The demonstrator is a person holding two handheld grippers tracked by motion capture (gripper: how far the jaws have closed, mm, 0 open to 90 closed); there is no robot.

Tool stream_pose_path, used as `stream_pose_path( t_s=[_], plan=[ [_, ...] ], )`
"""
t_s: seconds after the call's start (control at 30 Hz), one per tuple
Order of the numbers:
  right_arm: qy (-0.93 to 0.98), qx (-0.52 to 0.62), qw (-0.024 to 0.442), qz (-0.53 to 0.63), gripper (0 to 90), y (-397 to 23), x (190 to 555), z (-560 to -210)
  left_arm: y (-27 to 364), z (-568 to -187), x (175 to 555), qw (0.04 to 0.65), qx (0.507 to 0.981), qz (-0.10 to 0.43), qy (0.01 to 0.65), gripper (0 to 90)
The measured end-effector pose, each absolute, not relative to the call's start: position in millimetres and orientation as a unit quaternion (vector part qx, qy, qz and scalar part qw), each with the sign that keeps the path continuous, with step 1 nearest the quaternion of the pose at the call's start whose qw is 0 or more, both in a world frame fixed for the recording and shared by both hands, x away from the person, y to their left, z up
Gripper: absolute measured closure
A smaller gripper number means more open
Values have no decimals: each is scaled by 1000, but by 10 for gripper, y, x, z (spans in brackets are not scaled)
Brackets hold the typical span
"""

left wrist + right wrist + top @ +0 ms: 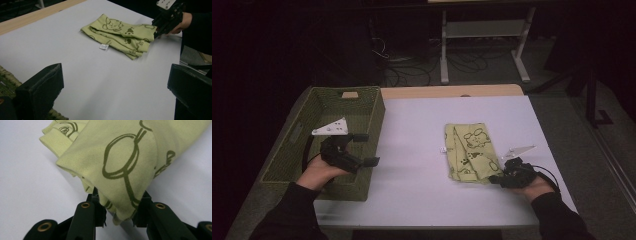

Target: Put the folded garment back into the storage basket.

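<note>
From the high view, I had the green woven basket (pixel 307 145) at the far left of the white table (pixel 417 165), its long side hanging off the table's left edge. My left gripper (pixel 362 149) hovered over the basket's near right corner, the grey plate on top of it catching the light, with its 2 jaws spread wide and nothing between them. In the left gripper view those jaws stood well apart at the bottom corners, looking across bare tabletop toward the cloth, a strip of the basket's weave showing at the lower left.

Right of centre lay the folded yellow-green cloth (pixel 469 152), printed with dark cartoon bears and paw marks, flat on the table with a small white label (pixel 104 46) poking out from its left edge. It sat well apart from the basket.

At the right, my right gripper (pixel 498 177) met the cloth's near right corner. In the right gripper view the 2 jaws were pinched in on a bunched fold of the cloth (pixel 120 170), which rose out from between them. The left gripper view showed the same grip from across the table, the right gripper (pixel 157 31) clamped on the cloth's end with the hand behind it.
</note>
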State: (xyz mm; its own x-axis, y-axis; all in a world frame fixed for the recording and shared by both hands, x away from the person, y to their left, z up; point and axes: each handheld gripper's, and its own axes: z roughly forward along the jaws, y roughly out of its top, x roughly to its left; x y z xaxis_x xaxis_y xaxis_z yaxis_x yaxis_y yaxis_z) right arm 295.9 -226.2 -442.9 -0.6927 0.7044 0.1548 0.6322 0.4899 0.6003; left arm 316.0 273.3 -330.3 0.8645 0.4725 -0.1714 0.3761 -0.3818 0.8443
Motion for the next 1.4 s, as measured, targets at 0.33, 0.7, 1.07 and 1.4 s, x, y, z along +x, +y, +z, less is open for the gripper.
stream_pose_path(
  t_s=[0.33, 0.7, 1.07, 1.4],
  plan=[
    [861, 390, 54, 322, 680, -2263, 2963, -4428, 2618, -3229, 3194, 503, 827, 44, 246, 0],
    [861, 392, 53, 320, 680, -2259, 2962, -4425, 2481, -3225, 3207, 510, 824, 36, 244, 0],
    [864, 388, 53, 317, 681, -2255, 2971, -4420, 2290, -3205, 3240, 514, 824, 26, 237, 0],
    [865, 387, 52, 315, 681, -2252, 2972, -4417, 2122, -3179, 3263, 514, 826, 21, 229, 0]
  ],
)
